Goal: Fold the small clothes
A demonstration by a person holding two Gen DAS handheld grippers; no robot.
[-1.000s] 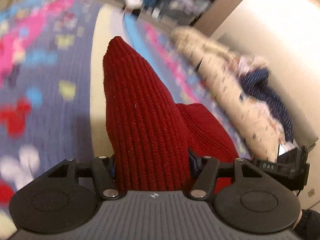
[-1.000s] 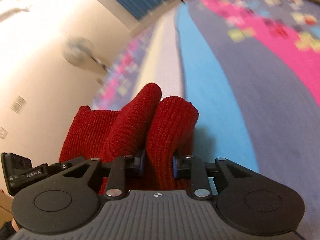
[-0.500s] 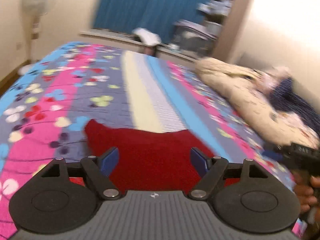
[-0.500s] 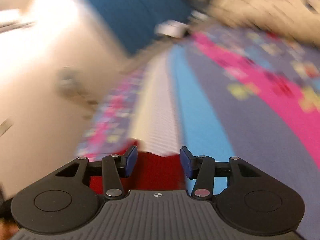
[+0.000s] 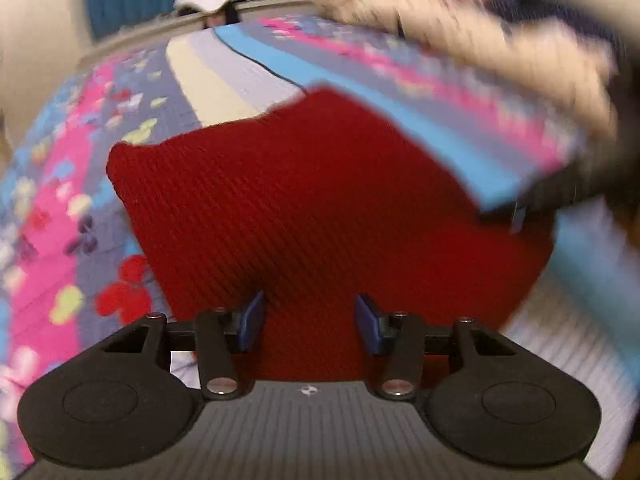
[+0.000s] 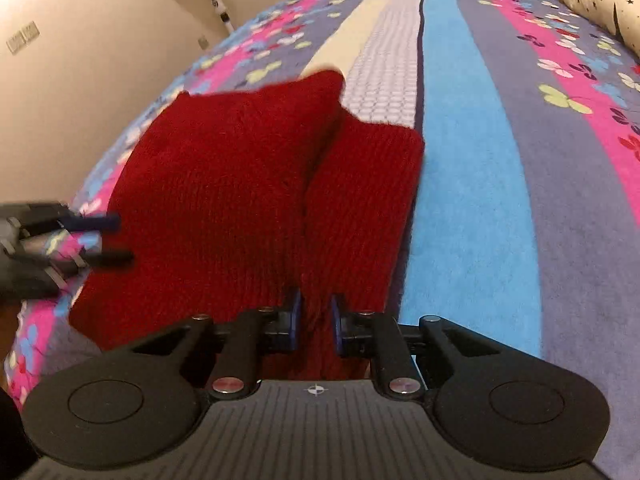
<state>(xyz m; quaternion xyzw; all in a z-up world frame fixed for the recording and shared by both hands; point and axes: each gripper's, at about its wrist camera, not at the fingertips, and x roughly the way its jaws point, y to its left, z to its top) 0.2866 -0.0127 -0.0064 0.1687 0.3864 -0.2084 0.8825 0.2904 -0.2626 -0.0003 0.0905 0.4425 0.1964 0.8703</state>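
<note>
No legible writing; R gripper had just closed, pinching red knit; L gripper half-open, closing over it, no grip.

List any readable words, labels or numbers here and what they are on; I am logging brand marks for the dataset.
No text can be read in either view.
The only mark is a small wordless cross-in-circle emblem on each tool's ribbed grey body.

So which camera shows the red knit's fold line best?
The right wrist view: sharp, it shows the red knit with its folded layer's edge running toward the right claw. The left wrist view is blurred, showing only one flat face.
</note>
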